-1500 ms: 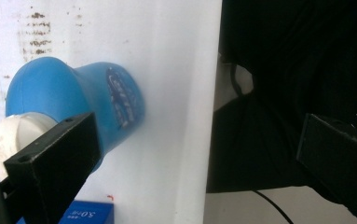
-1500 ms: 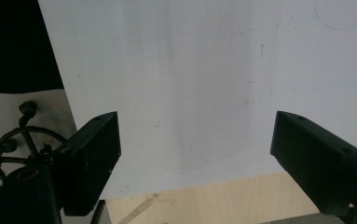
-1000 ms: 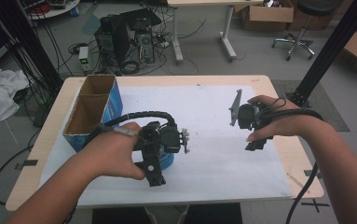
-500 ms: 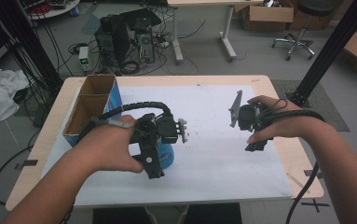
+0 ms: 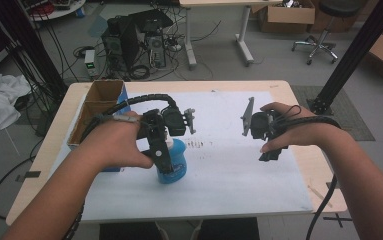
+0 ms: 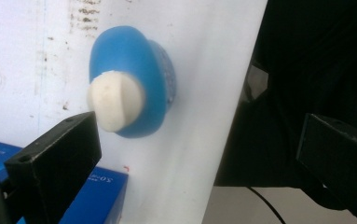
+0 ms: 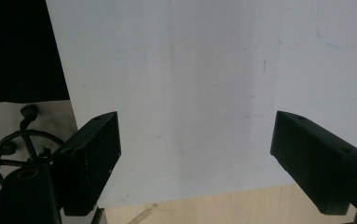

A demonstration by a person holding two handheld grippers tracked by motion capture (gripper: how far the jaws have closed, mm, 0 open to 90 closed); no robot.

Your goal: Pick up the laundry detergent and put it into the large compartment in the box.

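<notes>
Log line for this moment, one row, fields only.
left tool: open, above blue bottle, not gripping | right tool: open, over white sheet, holding nothing | bottle: upright, white cap on, beside blue box

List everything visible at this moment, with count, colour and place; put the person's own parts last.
Bottle: one, blue with white cap, on the paper under the left gripper.
Cardboard box: one, brown inside, blue sides, two compartments, table's left side.
Paper sheet: one, white, covering most of the table.
Table: one, light wood.
Computer tower: one, black, on the floor beyond the table.
Office chair: one, far right on the floor.
Left gripper: black, jaws open, near the bottle's cap.
Right gripper: black, jaws open over bare paper.
</notes>
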